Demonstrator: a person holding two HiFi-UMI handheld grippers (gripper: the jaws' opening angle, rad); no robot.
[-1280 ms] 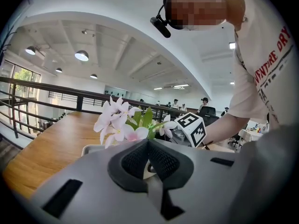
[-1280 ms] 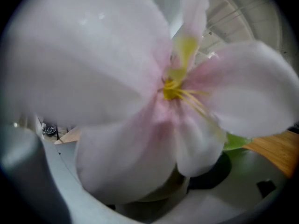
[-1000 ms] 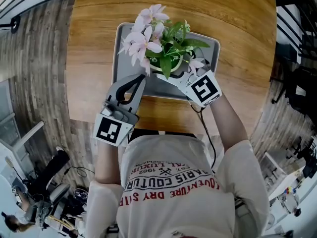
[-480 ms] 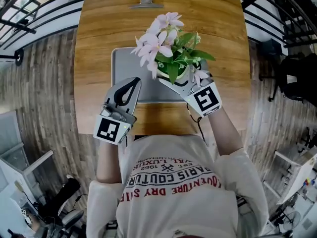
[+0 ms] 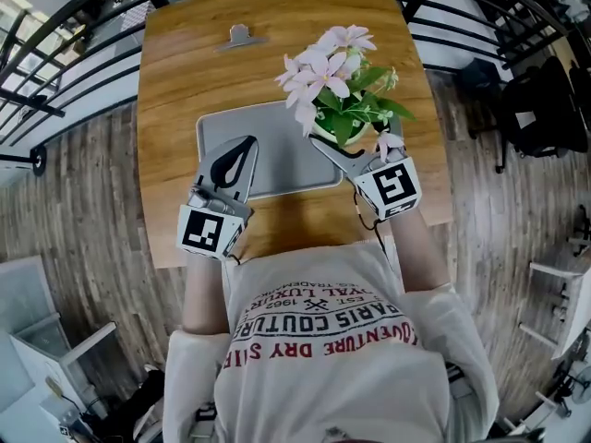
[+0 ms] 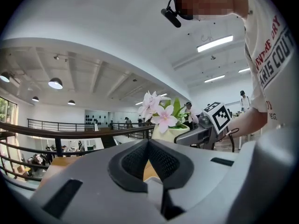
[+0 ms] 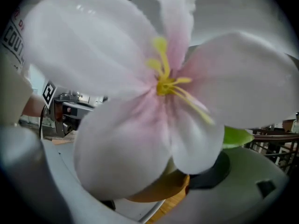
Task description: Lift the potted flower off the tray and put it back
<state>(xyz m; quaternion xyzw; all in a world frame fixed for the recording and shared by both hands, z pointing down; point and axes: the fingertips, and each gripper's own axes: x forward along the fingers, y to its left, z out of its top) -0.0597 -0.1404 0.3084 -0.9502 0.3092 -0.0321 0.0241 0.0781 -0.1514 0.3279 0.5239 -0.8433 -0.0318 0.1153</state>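
table [image 5: 185,81]: wooden, under both grippers and running on beyond their fingertips.
tray [image 5: 286,160]: grey, flat on the table. the left gripper [image 5: 242,146] has its fingertips over the near left part, the right gripper [image 5: 346,142] over the near right corner.
potted flower [image 5: 337,81]: pink blooms, green leaves, pale pot [image 6: 164,133]. it sits between the right gripper's fingers, raised off the tray, underside showing with tray corner and wood below.
right gripper: fingers clamped on the pot's sides, one bloom filling its view.
left gripper: fingers pressed together at the tips, nothing between them. the flower is off to their right.
clip [image 5: 238,35]: metal, on the table well beyond the left fingertips.
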